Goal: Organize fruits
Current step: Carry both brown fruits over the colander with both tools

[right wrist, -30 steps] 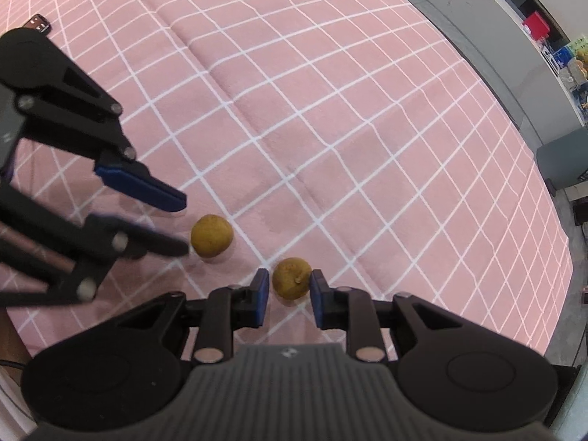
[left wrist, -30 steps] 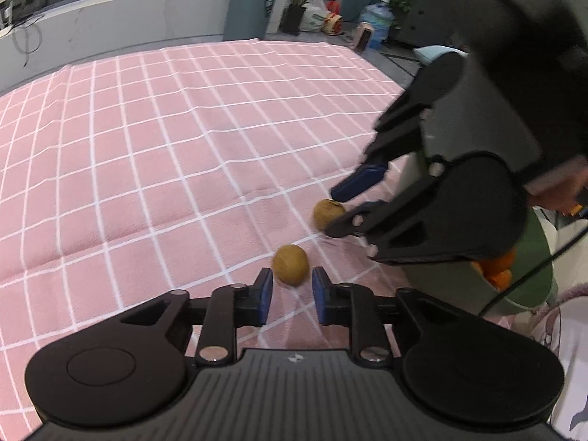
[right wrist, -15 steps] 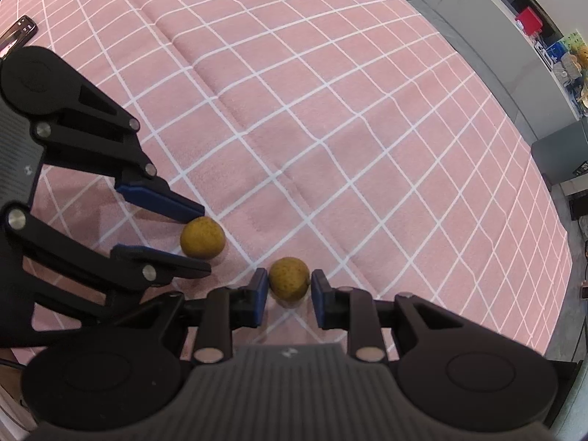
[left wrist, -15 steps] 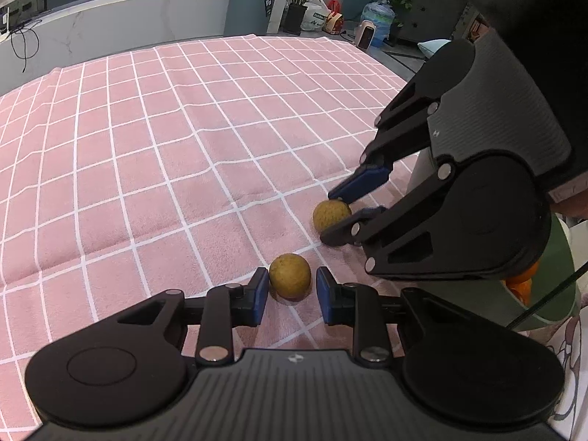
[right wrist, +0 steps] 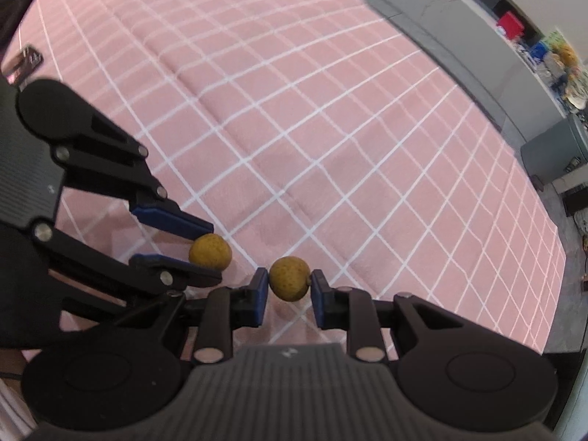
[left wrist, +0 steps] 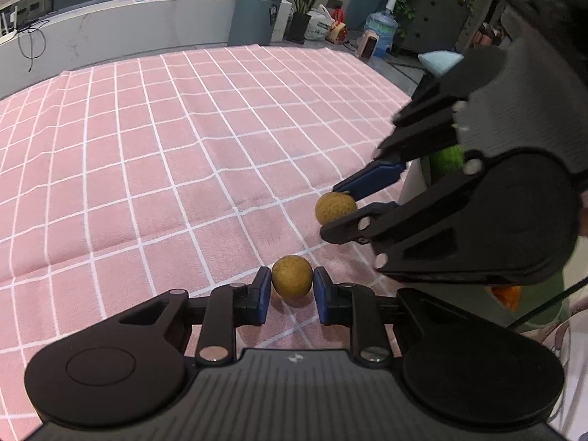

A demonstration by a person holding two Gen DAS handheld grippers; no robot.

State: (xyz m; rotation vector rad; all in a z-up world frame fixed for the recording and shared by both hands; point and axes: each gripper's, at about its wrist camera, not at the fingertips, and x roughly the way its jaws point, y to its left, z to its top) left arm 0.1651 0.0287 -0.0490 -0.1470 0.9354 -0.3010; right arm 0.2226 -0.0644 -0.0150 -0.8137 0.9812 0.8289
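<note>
2 brown fruits on the pink cloth (left wrist: 154,169); my left gripper (left wrist: 292,290) pinches 1 fruit (left wrist: 292,276), right gripper (right wrist: 288,288) pinches the other fruit (right wrist: 289,278). Risk: round skins, narrow pads; either could squirt out on lift if grip's off-centre.

You won't find any text you can read here. The grey bin (left wrist: 255,15) behind the pink checked cloth (left wrist: 183,147) carries a dark emblem, too small and blurred to make out.
</note>
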